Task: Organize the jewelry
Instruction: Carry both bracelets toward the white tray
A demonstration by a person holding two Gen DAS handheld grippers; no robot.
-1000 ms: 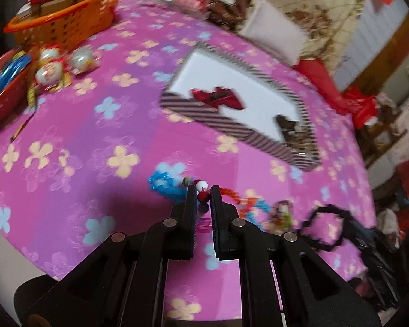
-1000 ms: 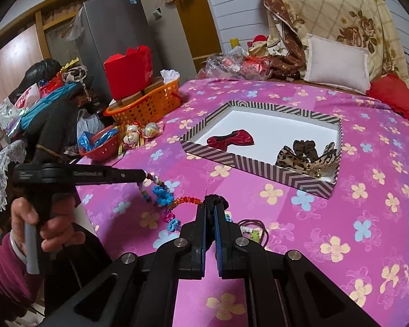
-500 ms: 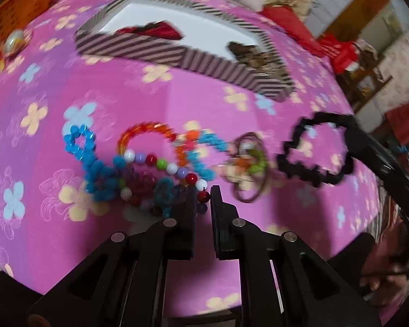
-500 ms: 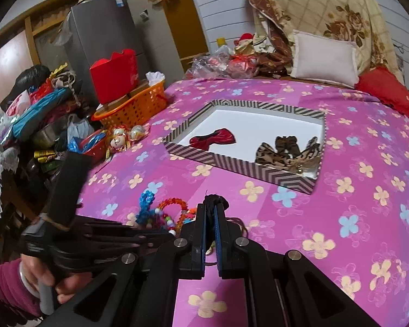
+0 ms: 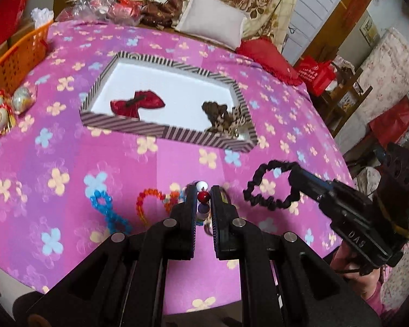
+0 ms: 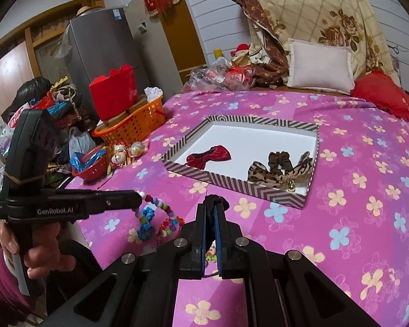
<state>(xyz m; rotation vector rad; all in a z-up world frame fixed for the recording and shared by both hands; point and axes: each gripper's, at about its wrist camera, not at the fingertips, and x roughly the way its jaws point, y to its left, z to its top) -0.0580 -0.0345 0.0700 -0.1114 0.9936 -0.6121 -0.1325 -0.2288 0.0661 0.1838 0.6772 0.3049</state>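
Observation:
My left gripper point(image 5: 203, 194) is shut on a multicoloured bead bracelet point(image 5: 203, 197), a red and a white bead showing between its tips. From the right wrist view, that left gripper point(image 6: 139, 196) holds the bracelet point(image 6: 157, 202) hanging above the table. My right gripper point(image 6: 210, 204) is shut on a black ruffled hair tie point(image 6: 214, 199); in the left wrist view the hair tie point(image 5: 252, 197) dangles as a loop from the right gripper point(image 5: 293, 175). The striped box point(image 5: 166, 132) point(image 6: 231, 184) holds a red bow point(image 5: 137, 103) and leopard-print bows point(image 5: 226, 117).
Blue beads point(image 5: 109, 209) and orange beads point(image 5: 147, 199) lie on the pink flowered cloth near the front edge. An orange basket point(image 6: 133, 125), a red bowl point(image 6: 91, 163) and round ornaments point(image 5: 2, 109) crowd the left side. Pillows point(image 5: 212, 19) lie behind the table.
The left gripper has risen with the bead bracelet, which now hangs off the table, and its view has swung back towards the box. The right gripper with the hair tie has shifted a little.

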